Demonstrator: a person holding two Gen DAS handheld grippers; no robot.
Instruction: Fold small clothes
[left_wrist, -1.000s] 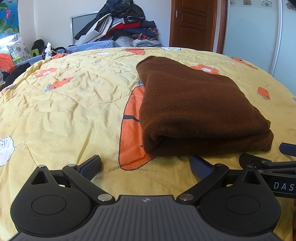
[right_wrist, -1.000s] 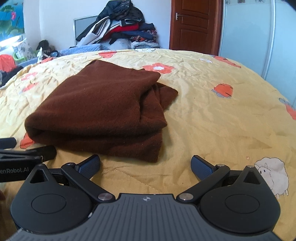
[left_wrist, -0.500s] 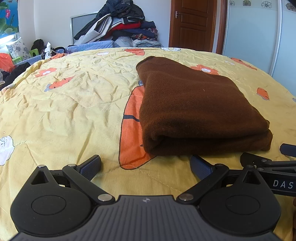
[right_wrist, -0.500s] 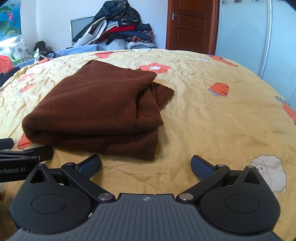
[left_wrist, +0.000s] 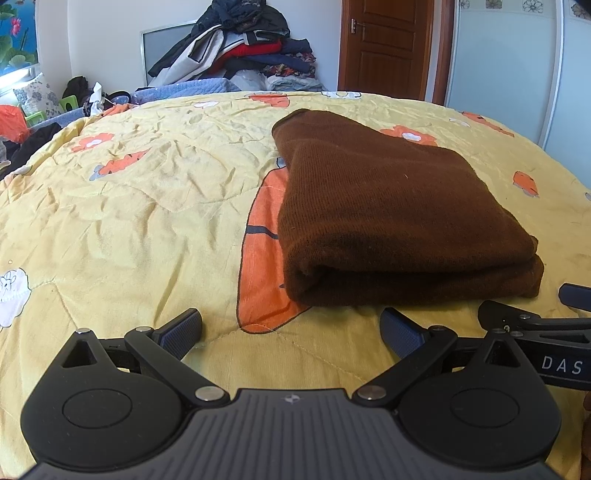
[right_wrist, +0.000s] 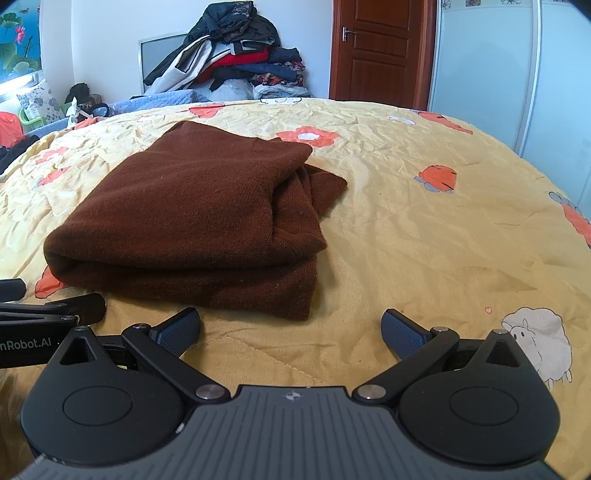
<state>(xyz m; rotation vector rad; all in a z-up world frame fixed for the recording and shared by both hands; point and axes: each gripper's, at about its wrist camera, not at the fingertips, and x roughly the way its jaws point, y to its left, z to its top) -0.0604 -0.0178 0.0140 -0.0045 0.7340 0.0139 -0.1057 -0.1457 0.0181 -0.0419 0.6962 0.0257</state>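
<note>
- Sweater (left_wrist: 391, 210), brown knit, lies folded into a thick slab on the quilt (left_wrist: 129, 221), a little ahead of both my grippers; the rounded fold faces me and nothing is touching it.
- From the right wrist view, the sweater's (right_wrist: 195, 218) right side looks less tidy: an inner layer pokes out past the top layer toward the far right corner, so I judge the fold nearly done but not square.
- Left gripper (left_wrist: 291, 328) hovers over the quilt with fingers spread wide and nothing between them, aimed at the sweater's near left corner.
- Right gripper (right_wrist: 290, 328) is likewise spread wide and empty, sitting just off the near right corner.
- Risk one: if I pinch only the top layer for another fold, the lower layers may stay behind and the slab could slide apart, since loose knit shifts easily.
- Risk two: the quilt is soft and wrinkled, so a low pinch could catch quilt cloth along with the knit and drag both.
- Risk three: the two grippers sit close side by side, each visible in the other's view; a careless inward move could knock them together.
- Clothes pile (right_wrist: 229, 59) against the far wall is well apart and no concern.
</note>
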